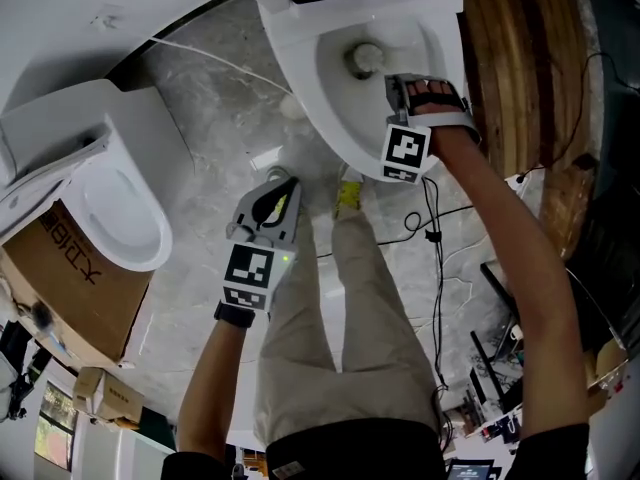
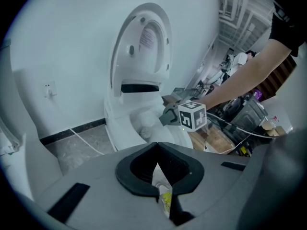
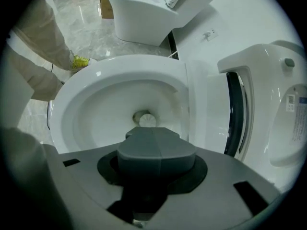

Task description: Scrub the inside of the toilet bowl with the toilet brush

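Porcelain, glossy white and oval: toilet bowl (image 3: 113,64), lid (image 2: 143,42) tipped up against the wall. Right gripper (image 3: 154,130) over the bowl, its 2 matte grey jaws pressed together along a straight seam, nothing seen between them. Just past the tips, a pale round ribbed shape (image 3: 144,119) at the bowl's bottom; brush head or drain, cannot tell. Left gripper (image 2: 157,146) low beside the leg, above veined grey marble floor (image 1: 215,98), black-padded jaws meeting at the tips, empty.
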The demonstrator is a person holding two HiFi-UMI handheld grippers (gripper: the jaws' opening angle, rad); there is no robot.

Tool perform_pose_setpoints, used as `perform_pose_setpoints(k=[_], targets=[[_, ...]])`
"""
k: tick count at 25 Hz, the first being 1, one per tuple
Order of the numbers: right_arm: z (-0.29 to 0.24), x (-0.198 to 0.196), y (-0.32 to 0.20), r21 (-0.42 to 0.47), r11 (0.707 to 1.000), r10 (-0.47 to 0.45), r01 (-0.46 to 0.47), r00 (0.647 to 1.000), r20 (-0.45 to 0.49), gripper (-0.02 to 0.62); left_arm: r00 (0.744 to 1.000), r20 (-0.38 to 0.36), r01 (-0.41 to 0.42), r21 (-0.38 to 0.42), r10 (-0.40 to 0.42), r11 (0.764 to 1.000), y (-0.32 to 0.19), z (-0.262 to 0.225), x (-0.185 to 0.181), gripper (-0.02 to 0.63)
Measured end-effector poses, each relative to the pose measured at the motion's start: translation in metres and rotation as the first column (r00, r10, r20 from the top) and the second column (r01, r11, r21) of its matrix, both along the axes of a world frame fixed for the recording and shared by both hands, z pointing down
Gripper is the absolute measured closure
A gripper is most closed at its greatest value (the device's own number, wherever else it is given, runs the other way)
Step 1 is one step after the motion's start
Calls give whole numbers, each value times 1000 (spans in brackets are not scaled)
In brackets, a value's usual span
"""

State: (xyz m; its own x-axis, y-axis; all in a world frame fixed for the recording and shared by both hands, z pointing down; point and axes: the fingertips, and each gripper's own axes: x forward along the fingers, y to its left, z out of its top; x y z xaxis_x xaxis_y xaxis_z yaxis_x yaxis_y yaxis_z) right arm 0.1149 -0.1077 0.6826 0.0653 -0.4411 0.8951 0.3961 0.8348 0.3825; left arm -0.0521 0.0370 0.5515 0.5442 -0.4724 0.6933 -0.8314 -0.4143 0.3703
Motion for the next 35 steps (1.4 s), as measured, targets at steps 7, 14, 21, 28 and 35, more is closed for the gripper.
perform_pose_setpoints(k=[7,14,21,28,35], targets=[[-7,-5,10,18,985,171,-170,982,-77,436,1000,3,-12,3,12,1000,-7,0,2,588],[-5,-8,30,-72,958,265,-276,955,-133,436,1000,2,1,8,-1,1000,-11,-1,-3,588],[-7,3,59,-148,948,273,-282,959,-82,434,1000,2,24,3,-24,1000,-7,3,-9,588],[-23,-13,85,-221,923,332,-314,942,46,434,999,1,47,32,-47,998,-7,3,-8,588],[-21,-30,77,-187,935,327,-300,935,135,436,999,-9,53,53,-53,997,-14,2,6,588]])
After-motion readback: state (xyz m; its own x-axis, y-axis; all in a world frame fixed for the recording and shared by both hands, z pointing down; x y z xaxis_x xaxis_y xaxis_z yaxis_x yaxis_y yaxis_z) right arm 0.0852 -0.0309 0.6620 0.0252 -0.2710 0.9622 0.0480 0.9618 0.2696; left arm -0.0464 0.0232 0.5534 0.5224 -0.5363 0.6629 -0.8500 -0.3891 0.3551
